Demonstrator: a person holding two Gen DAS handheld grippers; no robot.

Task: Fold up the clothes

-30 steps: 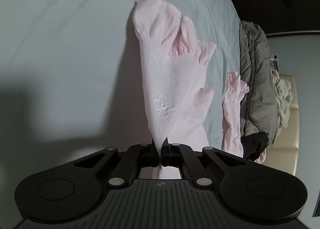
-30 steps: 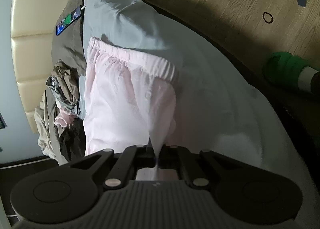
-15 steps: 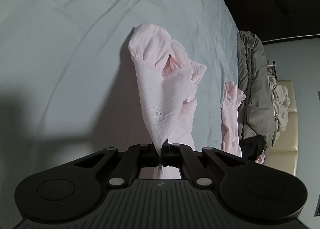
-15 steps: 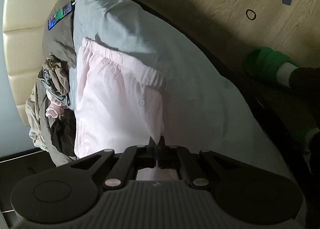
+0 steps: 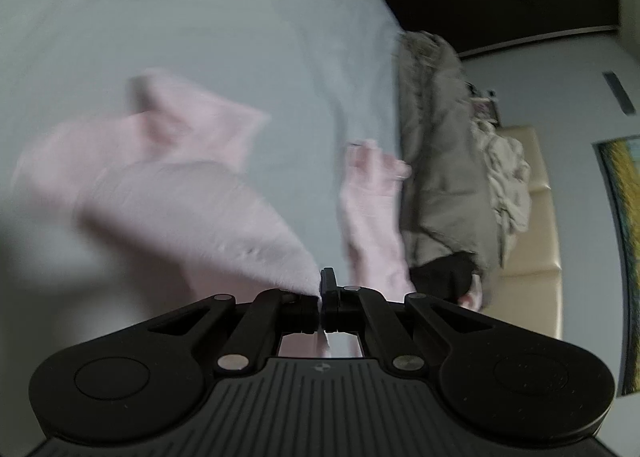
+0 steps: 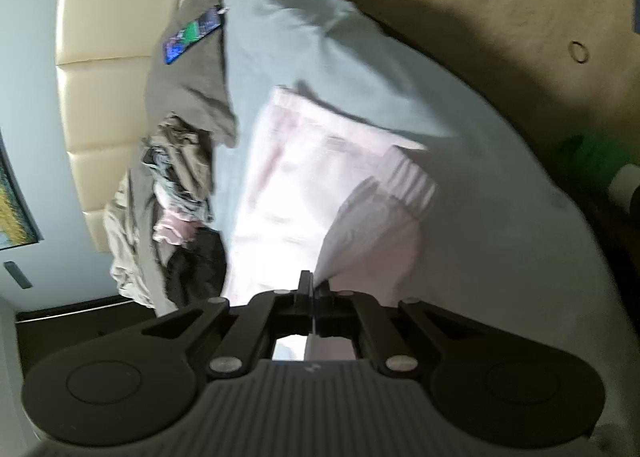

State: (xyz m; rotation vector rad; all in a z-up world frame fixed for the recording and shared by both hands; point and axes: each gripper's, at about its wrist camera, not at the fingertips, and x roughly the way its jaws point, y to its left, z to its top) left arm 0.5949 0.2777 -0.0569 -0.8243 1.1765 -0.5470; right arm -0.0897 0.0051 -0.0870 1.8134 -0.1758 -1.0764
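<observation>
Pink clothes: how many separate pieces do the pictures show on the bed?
3. The pink garment shut in both hand-held grippers; a pink piece lying beside the grey pile; a small pink piece tucked inside that pile. More may be hidden.

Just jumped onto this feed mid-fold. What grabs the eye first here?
The pink garment, blurred, spread over the pale blue bedsheet, with the left gripper and right gripper each shut on an edge. Next, the heap of grey clothes against the cream headboard.
</observation>
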